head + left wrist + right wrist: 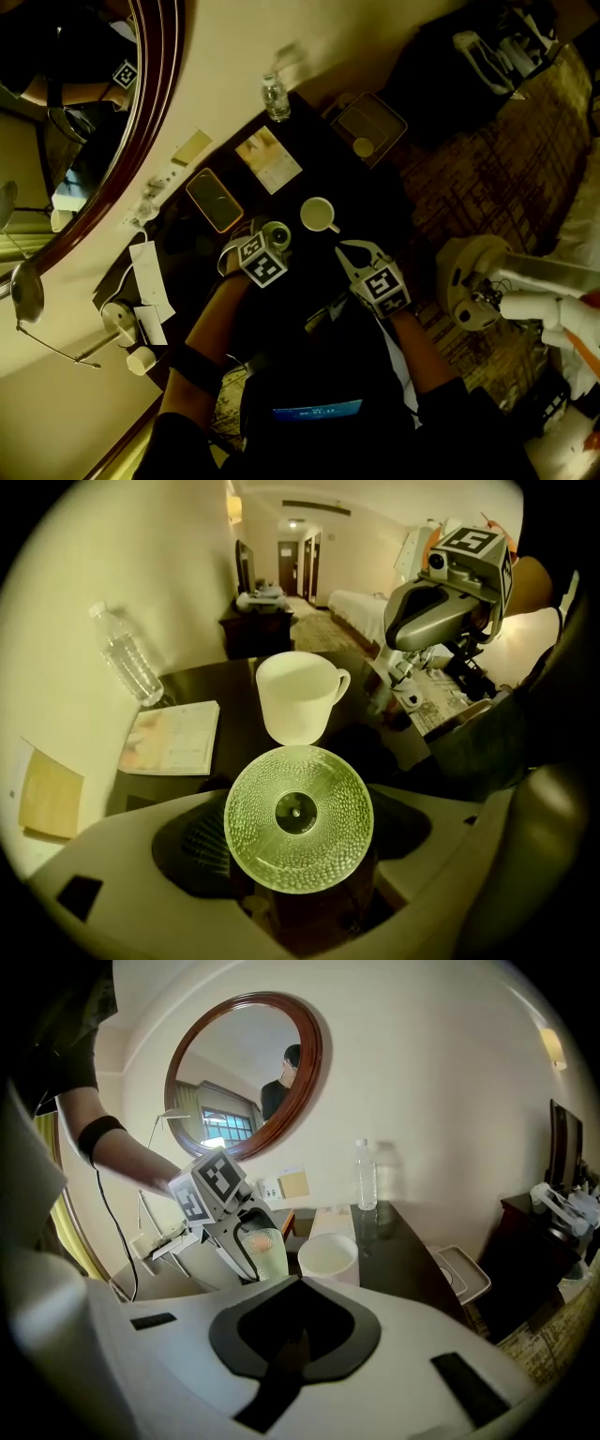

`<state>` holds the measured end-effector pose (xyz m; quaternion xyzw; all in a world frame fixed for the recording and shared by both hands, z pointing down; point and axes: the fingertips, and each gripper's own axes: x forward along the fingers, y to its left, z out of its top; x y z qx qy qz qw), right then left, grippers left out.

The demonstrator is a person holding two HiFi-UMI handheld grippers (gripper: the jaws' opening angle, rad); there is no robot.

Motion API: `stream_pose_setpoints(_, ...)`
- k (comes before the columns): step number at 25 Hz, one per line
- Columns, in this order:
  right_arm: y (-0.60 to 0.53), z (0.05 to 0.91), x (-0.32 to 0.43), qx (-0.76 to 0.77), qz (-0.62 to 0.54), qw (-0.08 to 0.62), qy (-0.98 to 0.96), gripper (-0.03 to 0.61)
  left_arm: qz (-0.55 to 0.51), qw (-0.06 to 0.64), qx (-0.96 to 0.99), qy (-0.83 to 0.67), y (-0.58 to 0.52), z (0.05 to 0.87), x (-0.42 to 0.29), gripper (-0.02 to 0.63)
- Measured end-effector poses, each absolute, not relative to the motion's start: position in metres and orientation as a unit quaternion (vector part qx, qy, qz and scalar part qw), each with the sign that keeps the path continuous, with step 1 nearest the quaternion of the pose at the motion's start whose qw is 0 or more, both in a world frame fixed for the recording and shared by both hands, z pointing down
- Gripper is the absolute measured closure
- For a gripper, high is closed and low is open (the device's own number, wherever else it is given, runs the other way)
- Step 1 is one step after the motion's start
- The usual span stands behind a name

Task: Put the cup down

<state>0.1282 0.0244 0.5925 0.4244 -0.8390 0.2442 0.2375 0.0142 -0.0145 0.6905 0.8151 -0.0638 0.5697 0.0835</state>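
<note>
The glass cup stands upright between the jaws of the left gripper. That gripper points steeply down, so its own view looks straight into the cup's mouth and onto the dimpled base. The cup's long axis therefore runs along the line the gripper points. The jaws are set wide, and the cup fills the gap from one dark pad to the other, which I read as a pinch on its sides rather than a loose straddle. The dark bench lies directly beneath. The right gripper view has the cup low beside the mug, but its foot is hidden there, so whether it already rests on the bench cannot be told. The mug sits just beyond the cup, near but apart, with its handle turned toward the right gripper. That gripper is further from the cup, its jaws pressed together on nothing. The left gripper is the one placed for the job, and the move looks like a short straight drop followed by spreading the jaws. The main risk is knocking the mug if the cup drifts forward.
</note>
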Motion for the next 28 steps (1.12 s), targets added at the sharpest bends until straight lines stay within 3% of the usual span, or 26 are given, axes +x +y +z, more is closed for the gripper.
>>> stream_pose_setpoints(12, 0.018, 0.595, 0.076, 0.366, 0.243, 0.233, -0.868, 0.562, 0.562, 0.082, 0.817, -0.099, -0.038, 0.668, -0.006, 0.221)
stream_pose_setpoints(28, -0.07, 0.544, -0.074, 0.239, 0.144, 0.227, -0.933, 0.563, 0.566, 0.102, 0.795, -0.191, -0.151, 0.625, -0.111, 0.219)
